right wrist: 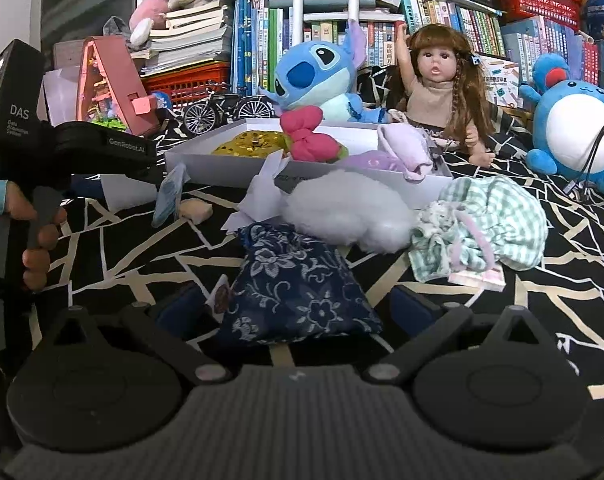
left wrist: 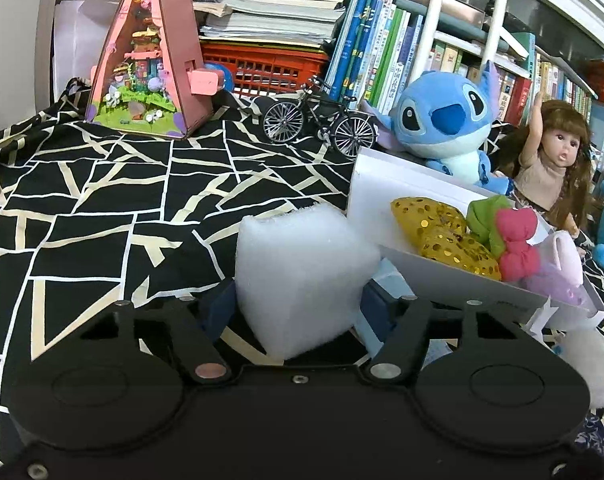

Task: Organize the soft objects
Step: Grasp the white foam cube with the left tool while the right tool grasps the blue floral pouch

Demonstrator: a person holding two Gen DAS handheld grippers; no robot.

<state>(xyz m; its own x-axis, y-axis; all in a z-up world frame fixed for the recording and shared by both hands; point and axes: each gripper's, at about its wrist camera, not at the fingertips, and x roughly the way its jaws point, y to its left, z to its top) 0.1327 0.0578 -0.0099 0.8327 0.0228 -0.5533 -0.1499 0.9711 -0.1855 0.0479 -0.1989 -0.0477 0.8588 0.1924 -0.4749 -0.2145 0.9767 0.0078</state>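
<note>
My left gripper [left wrist: 300,304] is shut on a white foam block [left wrist: 302,276] and holds it above the black patterned cloth [left wrist: 102,200], just left of the white box [left wrist: 453,280]. The box holds a gold sequin bow [left wrist: 441,232], a pink bow [left wrist: 515,242], a green piece [left wrist: 485,216] and a lilac cloth [left wrist: 557,280]. My right gripper [right wrist: 298,312] is shut on a navy floral pouch [right wrist: 298,284], in front of the white box [right wrist: 230,164]. A white fluffy wad [right wrist: 349,212] and a green checked cloth [right wrist: 485,228] lie beside the box.
A Stitch plush [left wrist: 445,120], a doll [left wrist: 549,160], a toy bicycle [left wrist: 317,116] and a pink triangular model house [left wrist: 150,52] stand at the back before bookshelves. A blue round plush [right wrist: 573,128] sits at the right. The left gripper's handle and hand [right wrist: 34,216] show at the left.
</note>
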